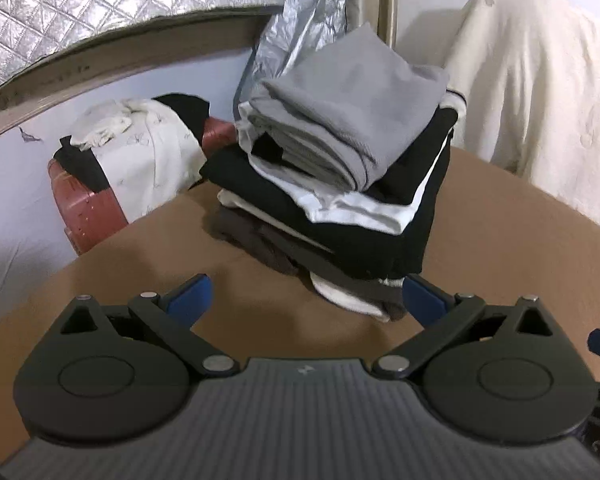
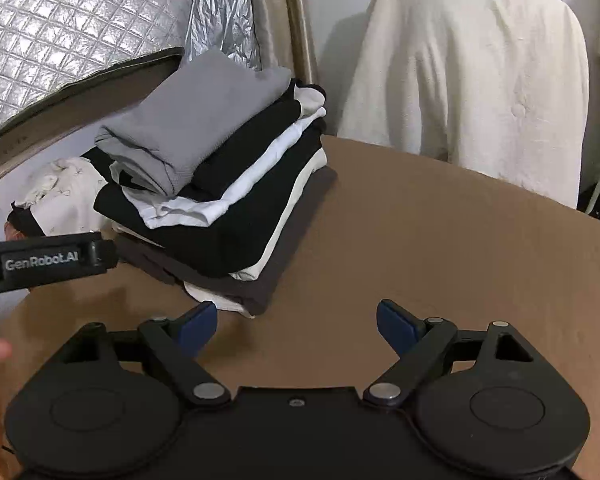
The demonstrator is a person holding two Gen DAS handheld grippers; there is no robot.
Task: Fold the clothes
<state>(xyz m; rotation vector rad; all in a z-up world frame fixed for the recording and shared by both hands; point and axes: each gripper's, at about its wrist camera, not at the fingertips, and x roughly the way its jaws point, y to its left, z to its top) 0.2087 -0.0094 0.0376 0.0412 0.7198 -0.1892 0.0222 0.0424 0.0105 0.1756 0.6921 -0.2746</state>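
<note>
Stack of folded clothes [image 1: 332,200] stood on the round brown worktop [image 1: 500,248], near its far edge: grey knit piece [image 1: 340,120] on top, then white, black, cream and dark brown layers beneath. Top piece sat skewed to the layers under it; lower cream edge poked out at the near corner. Every garment in the stack lay folded.

Left hand-held gripper [image 1: 306,296] hovered over the worktop just short of the stack, blue pads spread wide, nothing between them. Right hand-held gripper [image 2: 296,322] likewise wide and empty, over bare worktop beside the stack's near corner.

Off the worktop: loose cream and black garments [image 1: 140,152] heaped on a red ribbed suitcase [image 1: 88,208] by the wall; a cream cloth [image 2: 480,72] draped over something behind the worktop, perhaps a chair.

The scene would suit a pause after setting the grey piece on top, or a pause ahead of fetching another from the heap.

Risks, as judged: the stack was tall and uneven, so a knock from either gripper at its base could slide the top layers off. Left gripper's right pad sat very near the protruding lower edge; catching it might drag the bottom garments and tip the rest.
</note>
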